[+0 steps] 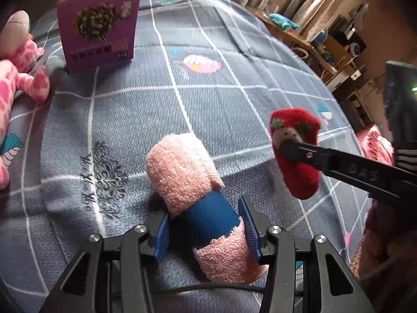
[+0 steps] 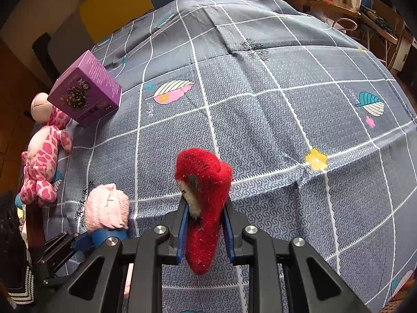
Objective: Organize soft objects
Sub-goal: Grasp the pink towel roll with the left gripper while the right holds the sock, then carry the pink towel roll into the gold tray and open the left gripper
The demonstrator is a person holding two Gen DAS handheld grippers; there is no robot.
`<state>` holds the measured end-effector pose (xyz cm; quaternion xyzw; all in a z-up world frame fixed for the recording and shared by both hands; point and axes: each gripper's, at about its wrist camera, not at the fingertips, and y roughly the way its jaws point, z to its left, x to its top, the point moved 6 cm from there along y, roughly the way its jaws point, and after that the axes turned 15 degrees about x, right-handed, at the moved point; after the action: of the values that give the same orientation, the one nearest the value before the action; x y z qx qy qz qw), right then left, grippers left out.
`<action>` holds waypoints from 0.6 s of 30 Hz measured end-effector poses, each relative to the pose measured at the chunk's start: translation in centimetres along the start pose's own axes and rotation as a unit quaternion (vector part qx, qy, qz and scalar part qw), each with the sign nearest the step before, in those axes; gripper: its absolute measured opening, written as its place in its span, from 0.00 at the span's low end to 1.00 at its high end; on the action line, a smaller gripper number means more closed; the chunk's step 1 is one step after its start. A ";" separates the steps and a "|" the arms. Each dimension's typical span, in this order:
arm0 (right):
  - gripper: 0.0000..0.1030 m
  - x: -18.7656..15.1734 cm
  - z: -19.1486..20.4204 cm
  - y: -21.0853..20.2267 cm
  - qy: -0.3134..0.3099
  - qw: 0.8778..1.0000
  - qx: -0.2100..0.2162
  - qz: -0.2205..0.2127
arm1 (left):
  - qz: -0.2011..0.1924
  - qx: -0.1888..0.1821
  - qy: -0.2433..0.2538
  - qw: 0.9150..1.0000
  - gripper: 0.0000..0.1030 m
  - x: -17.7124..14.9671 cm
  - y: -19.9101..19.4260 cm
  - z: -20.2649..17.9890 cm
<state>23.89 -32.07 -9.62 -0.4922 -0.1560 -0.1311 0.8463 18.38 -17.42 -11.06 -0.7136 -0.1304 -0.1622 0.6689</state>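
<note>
both claws on soft rolls above the bed

the left claw [image 1: 207, 230] has its blue pads against a pink rolled towel [image 1: 182, 167] with a blue band [image 1: 211, 216], which lies on the grey checked bedspread [image 1: 130, 109] at about 6 o'clock in the left wrist view; the grip looks only just made. the right claw [image 2: 206, 225] is narrow, clamped on a red fuzzy sock [image 2: 204, 195] held clear of the cover, at 3 o'clock from the towel. a purple box [image 1: 97, 26] stands at 11 o'clock with a pink spotted plush [image 1: 18, 67] beside it at 9. to do this well, i'd squeeze on the banded middle so the roll stays wound, then lift straight up before carrying it.
</note>
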 end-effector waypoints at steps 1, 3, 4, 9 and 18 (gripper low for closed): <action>0.22 0.0 0.0 0.0 -0.002 1.000 -0.003 0.001 | -0.004 -0.008 -0.003 1.000 0.47 0.0 -0.4 0.3; 0.22 -0.1 0.2 0.1 -0.006 1.000 -0.002 0.003 | -0.033 -0.005 0.003 0.999 0.47 0.1 -1.9 1.0; 0.22 -0.2 0.4 0.3 -0.012 1.000 0.001 0.007 | -0.044 -0.002 0.004 0.999 0.47 0.2 -2.6 1.4; 0.22 -1.1 3.7 1.6 -0.085 0.995 0.024 0.038 | -0.091 0.021 0.001 0.996 0.47 0.2 -5.7 3.8; 0.22 -2.4 4.5 3.9 -0.126 0.988 -0.005 0.084 | -0.178 0.090 -0.014 0.980 0.47 -0.3 -11.0 8.9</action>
<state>22.53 -26.11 -11.59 -0.5203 -0.2190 0.0029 0.8254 14.22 -7.78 -1.65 -0.6179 -0.2786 -0.2562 0.6892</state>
